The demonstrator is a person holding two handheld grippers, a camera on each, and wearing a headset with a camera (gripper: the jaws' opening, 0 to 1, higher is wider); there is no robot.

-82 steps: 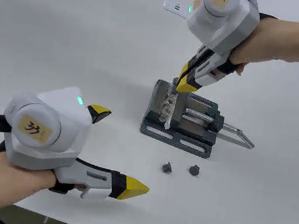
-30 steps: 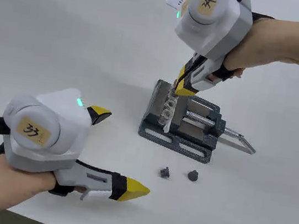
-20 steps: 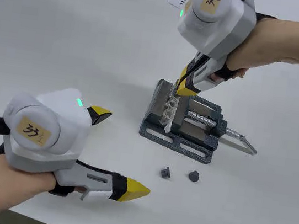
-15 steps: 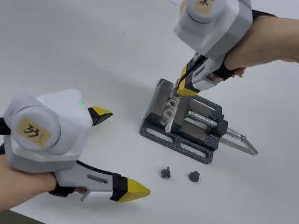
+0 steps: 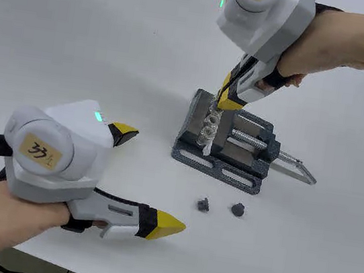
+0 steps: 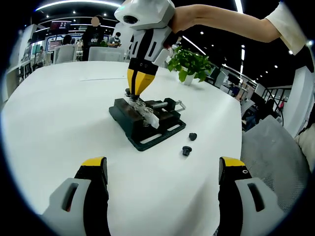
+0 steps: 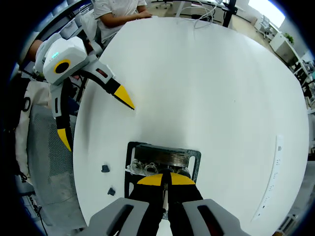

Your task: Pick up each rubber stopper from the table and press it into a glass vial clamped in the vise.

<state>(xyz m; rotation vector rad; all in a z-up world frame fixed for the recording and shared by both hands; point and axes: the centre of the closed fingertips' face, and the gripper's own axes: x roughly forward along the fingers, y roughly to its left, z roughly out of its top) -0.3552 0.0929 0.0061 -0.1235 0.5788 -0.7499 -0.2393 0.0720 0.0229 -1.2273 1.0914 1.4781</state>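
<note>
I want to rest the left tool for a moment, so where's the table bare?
The table is bare left of the vise, from the left tool on back. Right of the vise handle is free too. Crowded: in front of the vise, where two stoppers lie, and over the vials, under the right tool.

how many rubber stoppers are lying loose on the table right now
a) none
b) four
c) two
c: a rubber stopper and a second stopper lie loose on the table, apart from each other and from the vise.
</note>
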